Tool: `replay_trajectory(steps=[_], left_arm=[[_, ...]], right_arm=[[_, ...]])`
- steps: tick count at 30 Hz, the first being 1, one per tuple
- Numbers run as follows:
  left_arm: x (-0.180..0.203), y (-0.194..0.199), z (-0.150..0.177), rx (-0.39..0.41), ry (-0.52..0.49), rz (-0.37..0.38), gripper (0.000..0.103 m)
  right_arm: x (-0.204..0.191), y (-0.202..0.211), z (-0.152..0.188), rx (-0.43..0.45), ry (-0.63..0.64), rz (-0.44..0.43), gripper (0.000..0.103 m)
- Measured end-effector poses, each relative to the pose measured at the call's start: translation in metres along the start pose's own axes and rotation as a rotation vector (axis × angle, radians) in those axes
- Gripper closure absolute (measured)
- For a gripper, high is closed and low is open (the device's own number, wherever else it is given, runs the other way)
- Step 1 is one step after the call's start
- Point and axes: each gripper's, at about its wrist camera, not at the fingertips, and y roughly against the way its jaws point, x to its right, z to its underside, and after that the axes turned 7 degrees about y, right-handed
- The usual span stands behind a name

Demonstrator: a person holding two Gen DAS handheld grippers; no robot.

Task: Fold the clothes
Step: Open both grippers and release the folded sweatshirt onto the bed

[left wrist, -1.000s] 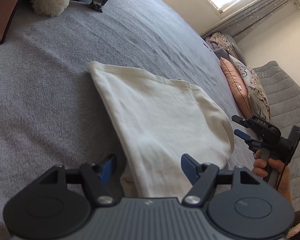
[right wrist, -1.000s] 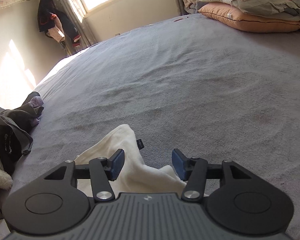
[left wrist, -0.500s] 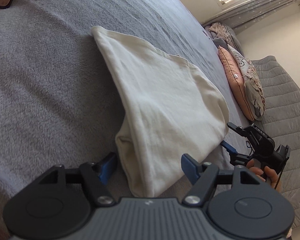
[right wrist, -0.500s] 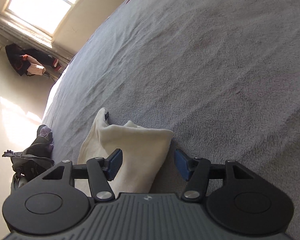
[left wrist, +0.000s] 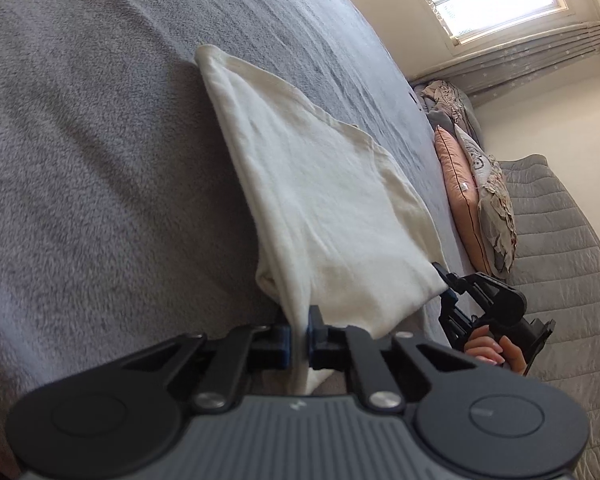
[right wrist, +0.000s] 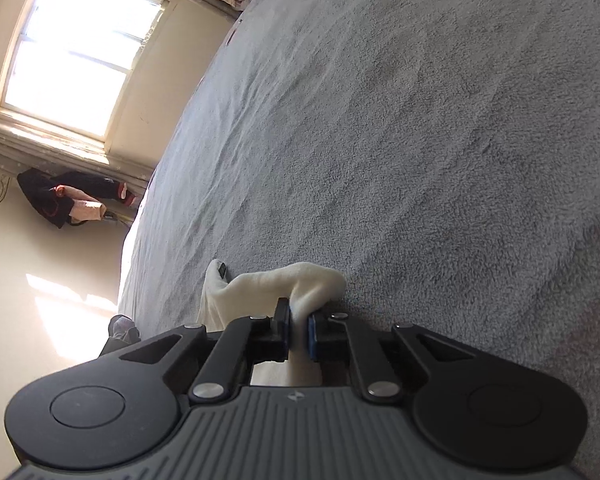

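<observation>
A cream garment (left wrist: 324, 200) lies folded on a grey fleece-covered bed (left wrist: 84, 168), its near edge lifted by two handheld grippers. The left gripper (left wrist: 298, 342) is clamped on the garment's near left corner, the cloth pinched between its blue pads. The right gripper (right wrist: 299, 334) is closing on the near right corner, with a bunched fold of cloth between its pads; in the left wrist view a hand (left wrist: 496, 352) grips its handle just beside the fabric. Pillows (left wrist: 476, 204) are stacked at the head of the bed below a sunlit window (right wrist: 80, 52).
</observation>
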Motion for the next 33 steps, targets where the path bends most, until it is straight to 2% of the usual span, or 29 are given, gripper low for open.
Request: replay_trajectory(steps=[7, 15, 19, 22, 25, 26, 29, 30, 33], left_arm=[[0.048, -0.003, 0.057, -0.101, -0.045, 0.038, 0.096], [0.081, -0.028, 0.12, -0.214, -0.113, 0.055, 0.096], [0.08, -0.045, 0.13, -0.26, -0.169, 0.017, 0.095], [0.067, -0.057, 0.123, -0.322, -0.168, -0.008, 0.093], [0.064, -0.06, 0.116, -0.359, -0.175, -0.012, 0.09], [0.066, -0.059, 0.113, -0.37, -0.187, -0.014, 0.088], [0.075, -0.053, 0.11, -0.401, -0.246, -0.023, 0.07], [0.076, -0.049, 0.109, -0.413, -0.266, -0.027, 0.063], [0.078, -0.039, 0.106, -0.454, -0.326, -0.04, 0.051]], right_arm=[[-0.019, 0.014, -0.028, 0.03, 0.165, 0.043, 0.096], [-0.006, 0.023, -0.059, 0.028, 0.289, 0.091, 0.096], [0.011, 0.016, -0.066, 0.012, 0.29, 0.119, 0.096], [0.025, 0.01, -0.066, -0.005, 0.285, 0.144, 0.096], [0.038, 0.001, -0.059, -0.005, 0.34, 0.205, 0.094], [0.042, 0.0, -0.057, 0.003, 0.351, 0.205, 0.094], [0.051, 0.0, -0.057, 0.03, 0.321, 0.172, 0.093], [0.051, 0.003, -0.059, 0.035, 0.301, 0.164, 0.09], [0.051, 0.017, -0.063, 0.058, 0.263, 0.167, 0.067]])
